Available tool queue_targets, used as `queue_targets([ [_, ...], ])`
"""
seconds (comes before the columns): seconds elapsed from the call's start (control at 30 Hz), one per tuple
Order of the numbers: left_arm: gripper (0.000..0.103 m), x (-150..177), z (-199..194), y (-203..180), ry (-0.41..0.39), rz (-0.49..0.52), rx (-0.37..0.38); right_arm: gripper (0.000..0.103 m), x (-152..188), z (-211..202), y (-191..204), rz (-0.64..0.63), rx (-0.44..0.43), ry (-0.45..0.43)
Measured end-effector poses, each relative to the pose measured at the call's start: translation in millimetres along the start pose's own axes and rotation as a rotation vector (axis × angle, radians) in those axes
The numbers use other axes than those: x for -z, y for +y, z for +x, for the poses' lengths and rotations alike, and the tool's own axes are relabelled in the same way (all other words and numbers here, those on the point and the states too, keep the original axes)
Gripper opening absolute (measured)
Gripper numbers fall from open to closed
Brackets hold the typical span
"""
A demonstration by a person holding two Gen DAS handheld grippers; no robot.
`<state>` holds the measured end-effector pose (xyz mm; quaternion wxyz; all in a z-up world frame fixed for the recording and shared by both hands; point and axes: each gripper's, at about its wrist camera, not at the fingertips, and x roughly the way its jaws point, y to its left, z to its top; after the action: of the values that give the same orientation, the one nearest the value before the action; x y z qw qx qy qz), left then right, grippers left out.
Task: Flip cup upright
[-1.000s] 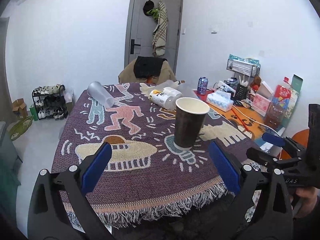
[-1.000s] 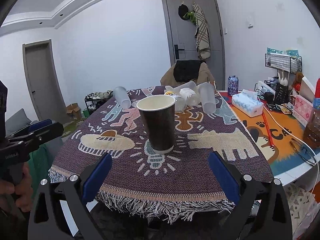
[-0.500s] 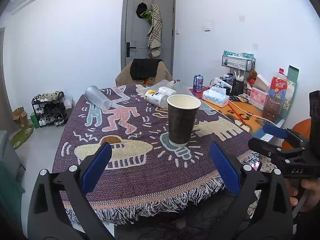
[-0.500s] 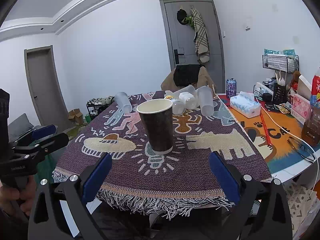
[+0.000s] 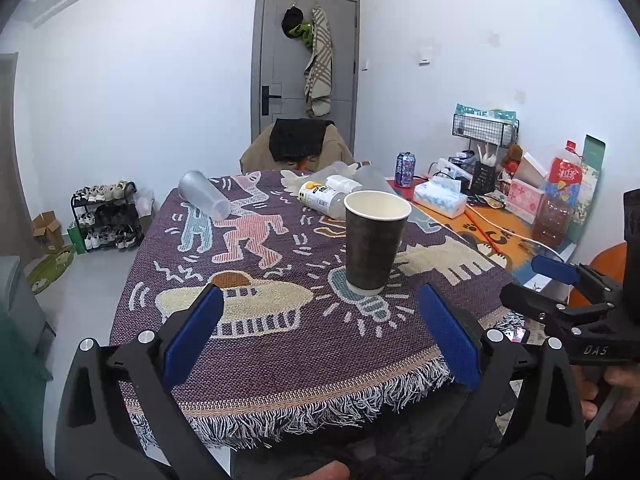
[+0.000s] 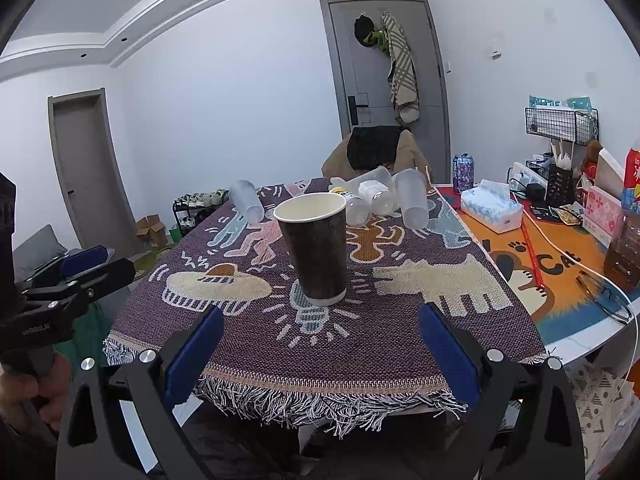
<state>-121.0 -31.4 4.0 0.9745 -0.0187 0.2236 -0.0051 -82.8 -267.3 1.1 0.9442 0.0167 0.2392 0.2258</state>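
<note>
A dark brown paper cup (image 5: 374,242) with a white inside stands upright on the purple patterned cloth (image 5: 280,344); it also shows in the right wrist view (image 6: 316,248). My left gripper (image 5: 320,332) is open and empty, held back over the table's near fringe, apart from the cup. My right gripper (image 6: 318,344) is open and empty, also short of the cup. Each gripper shows in the other's view, the right one (image 5: 560,284) and the left one (image 6: 76,272), off the table's sides.
Several clear plastic cups (image 6: 412,198) and a bottle (image 5: 324,196) lie on their sides at the far end. One clear cup (image 5: 204,194) lies far left. A tissue box (image 6: 492,210), can (image 6: 463,168) and clutter fill the orange mat at right. A chair (image 5: 298,146) stands behind.
Both grippers have drawn back from the table, so the cup looks farther away. The cup has stayed upright in the same spot.
</note>
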Motion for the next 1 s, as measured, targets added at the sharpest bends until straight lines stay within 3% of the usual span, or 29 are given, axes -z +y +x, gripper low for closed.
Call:
queue_targets([
  [1.0,0.097,1.8,-1.9,3.0,-0.002,-0.013,-0.012,0.095,0.5,-0.4,-9.1,0.013,0.019,-0.006],
])
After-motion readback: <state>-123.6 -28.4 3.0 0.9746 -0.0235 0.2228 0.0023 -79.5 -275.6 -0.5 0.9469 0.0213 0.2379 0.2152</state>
